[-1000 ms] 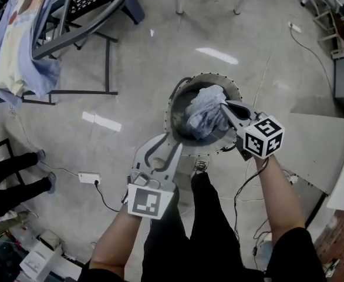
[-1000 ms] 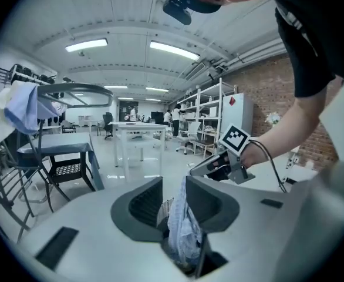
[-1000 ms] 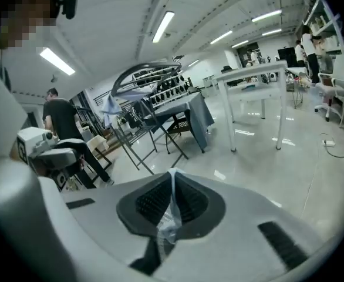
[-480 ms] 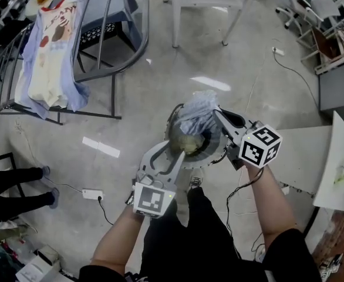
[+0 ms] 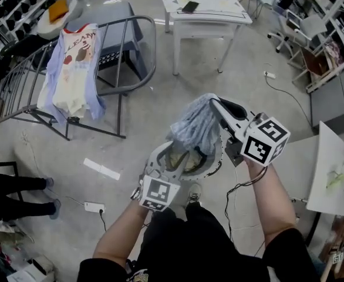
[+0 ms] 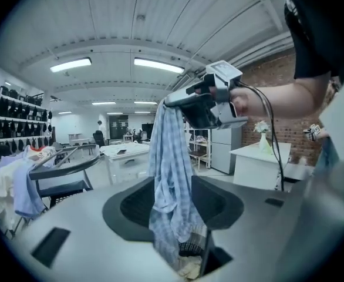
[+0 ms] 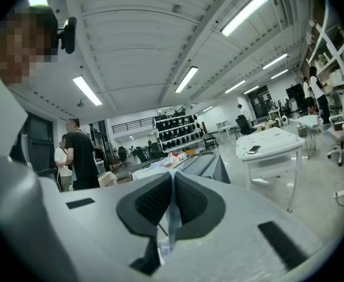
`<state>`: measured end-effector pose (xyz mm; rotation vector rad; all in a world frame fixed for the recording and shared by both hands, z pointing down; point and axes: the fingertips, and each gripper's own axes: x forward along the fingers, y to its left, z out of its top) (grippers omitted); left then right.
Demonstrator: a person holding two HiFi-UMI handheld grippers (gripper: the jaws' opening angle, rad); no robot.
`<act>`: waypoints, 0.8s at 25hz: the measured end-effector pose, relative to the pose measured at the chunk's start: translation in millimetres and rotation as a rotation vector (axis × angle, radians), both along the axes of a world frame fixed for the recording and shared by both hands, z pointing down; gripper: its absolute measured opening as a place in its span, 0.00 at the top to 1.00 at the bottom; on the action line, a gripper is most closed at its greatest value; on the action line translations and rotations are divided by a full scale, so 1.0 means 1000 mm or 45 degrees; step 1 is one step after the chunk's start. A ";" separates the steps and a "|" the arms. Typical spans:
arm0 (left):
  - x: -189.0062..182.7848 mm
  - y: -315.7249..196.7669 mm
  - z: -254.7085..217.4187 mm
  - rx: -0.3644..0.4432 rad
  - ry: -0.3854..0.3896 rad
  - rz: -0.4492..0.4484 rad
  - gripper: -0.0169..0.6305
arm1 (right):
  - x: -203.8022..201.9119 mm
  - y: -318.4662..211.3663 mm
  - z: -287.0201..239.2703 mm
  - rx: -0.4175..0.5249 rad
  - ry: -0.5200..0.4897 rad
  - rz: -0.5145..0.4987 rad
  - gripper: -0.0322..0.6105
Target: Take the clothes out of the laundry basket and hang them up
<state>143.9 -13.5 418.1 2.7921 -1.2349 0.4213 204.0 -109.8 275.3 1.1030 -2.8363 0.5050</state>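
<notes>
I hold the right gripper [image 5: 214, 101] up high, and its jaws are pressed tight on the top of a blue checked cloth [image 5: 196, 125]. In the right gripper view only a thin strip of the cloth [image 7: 171, 216] shows, pinched between the two dark pads [image 7: 151, 201].

The cloth hangs down long and loose from that gripper. Its bottom end reaches down toward the laundry basket [image 5: 214, 168], which sits on the floor at 6 o'clock from the cloth. Something pale yellow [image 5: 178, 157] lies inside the basket.

The left gripper [image 5: 173, 153] is lower, at 7 o'clock from the right one. Its jaws have just been opening and now stand spread apart. In the left gripper view the cloth [image 6: 171, 157] hangs down between the pads [image 6: 131, 207], but they do not squeeze it.

In the head view a metal drying rack [image 5: 125, 46] stands at 10 o'clock, well apart from the basket. A few clothes [image 5: 72, 63] are draped over it. A white table [image 5: 219, 13] stands at 12 o'clock with a phone [image 5: 189, 6] on top. Somebody's legs [image 5: 13, 192] show at 8 o'clock
</notes>
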 end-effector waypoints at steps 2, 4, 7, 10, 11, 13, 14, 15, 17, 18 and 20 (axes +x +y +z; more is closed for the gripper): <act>-0.004 -0.001 -0.006 0.012 -0.014 -0.013 0.69 | -0.006 0.004 -0.029 0.049 -0.006 -0.014 0.93; -0.004 0.000 -0.012 0.020 -0.025 -0.023 0.68 | -0.009 0.012 -0.057 0.088 -0.016 -0.026 0.93; -0.003 0.001 -0.017 -0.003 -0.032 -0.040 0.62 | -0.012 0.025 -0.095 0.136 -0.039 -0.039 0.93; -0.004 0.000 -0.014 -0.035 -0.030 -0.055 0.59 | -0.015 0.031 -0.131 0.194 -0.044 -0.042 0.93; -0.004 0.000 -0.012 -0.042 -0.032 -0.059 0.59 | -0.016 0.033 -0.144 0.213 -0.049 -0.044 0.93; -0.004 0.002 -0.008 -0.061 -0.034 -0.062 0.58 | -0.018 0.038 -0.165 0.242 -0.070 -0.053 0.93; -0.002 0.002 -0.006 -0.071 -0.031 -0.063 0.58 | -0.018 0.042 -0.175 0.255 -0.079 -0.055 0.93; -0.001 0.002 -0.006 -0.079 -0.025 -0.064 0.58 | -0.019 0.045 -0.183 0.268 -0.085 -0.057 0.93; 0.003 0.001 -0.008 -0.087 -0.006 -0.066 0.59 | -0.022 0.050 -0.197 0.297 -0.086 -0.061 0.93; 0.006 0.000 -0.011 -0.087 0.009 -0.069 0.59 | -0.023 0.053 -0.203 0.310 -0.083 -0.063 0.93; 0.008 -0.002 -0.018 -0.086 0.045 -0.084 0.61 | -0.024 0.057 -0.212 0.327 -0.079 -0.066 0.93</act>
